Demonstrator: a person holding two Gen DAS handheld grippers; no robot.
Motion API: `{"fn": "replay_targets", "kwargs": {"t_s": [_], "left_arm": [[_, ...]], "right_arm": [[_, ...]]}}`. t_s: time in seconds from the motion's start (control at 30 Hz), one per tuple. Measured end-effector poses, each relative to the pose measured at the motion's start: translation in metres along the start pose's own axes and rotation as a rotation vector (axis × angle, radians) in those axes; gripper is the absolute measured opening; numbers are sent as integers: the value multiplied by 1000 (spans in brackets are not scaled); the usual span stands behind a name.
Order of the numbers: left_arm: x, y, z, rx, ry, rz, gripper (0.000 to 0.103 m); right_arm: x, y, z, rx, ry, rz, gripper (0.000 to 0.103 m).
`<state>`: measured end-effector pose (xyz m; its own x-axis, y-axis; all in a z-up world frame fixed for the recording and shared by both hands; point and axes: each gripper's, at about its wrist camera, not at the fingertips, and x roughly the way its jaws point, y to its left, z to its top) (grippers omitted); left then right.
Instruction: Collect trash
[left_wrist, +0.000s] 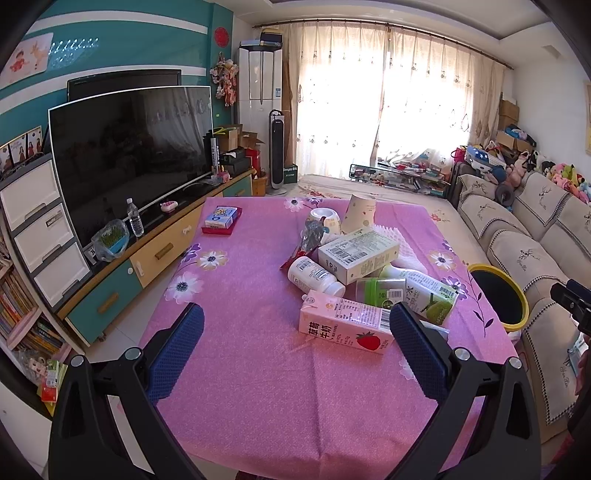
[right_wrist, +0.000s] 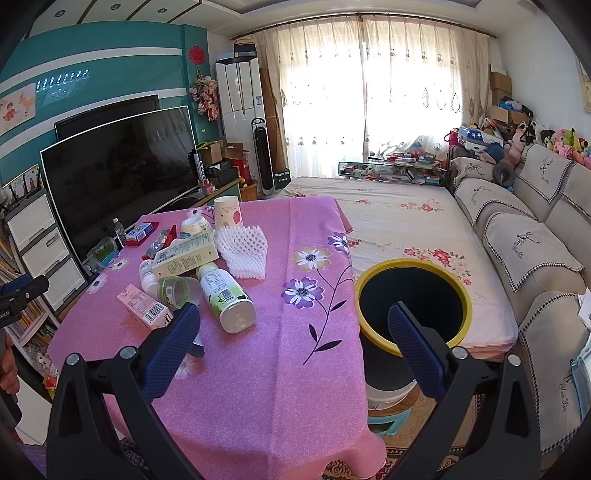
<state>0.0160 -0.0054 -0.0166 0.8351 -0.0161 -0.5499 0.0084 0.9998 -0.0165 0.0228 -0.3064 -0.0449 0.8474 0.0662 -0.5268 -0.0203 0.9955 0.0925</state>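
Observation:
A pile of trash lies on the pink flowered tablecloth (left_wrist: 258, 369): a pink strawberry milk carton (left_wrist: 345, 326), a white pill bottle (left_wrist: 314, 277), a green-label bottle (left_wrist: 424, 291), a pale box (left_wrist: 358, 254), a paper cup (left_wrist: 360, 214) and white foam netting (right_wrist: 243, 251). The yellow-rimmed black bin (right_wrist: 413, 306) stands right of the table. My left gripper (left_wrist: 295, 328) is open and empty, just short of the milk carton. My right gripper (right_wrist: 293, 328) is open and empty, above the table edge next to the bin.
A small red tray with a blue box (left_wrist: 221, 219) sits at the table's far left. A TV (left_wrist: 129, 147) on a cabinet stands to the left. A sofa (right_wrist: 535, 251) runs along the right. A low flowered bed (right_wrist: 399, 214) lies behind the bin.

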Motion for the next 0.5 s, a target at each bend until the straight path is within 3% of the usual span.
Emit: {"fn": "replay_targets", "kwargs": {"t_s": [0.5], "left_arm": [[13, 1, -2, -4, 36, -12, 99]], "right_arm": [[7, -7, -4, 9, 29, 13, 97]]}}
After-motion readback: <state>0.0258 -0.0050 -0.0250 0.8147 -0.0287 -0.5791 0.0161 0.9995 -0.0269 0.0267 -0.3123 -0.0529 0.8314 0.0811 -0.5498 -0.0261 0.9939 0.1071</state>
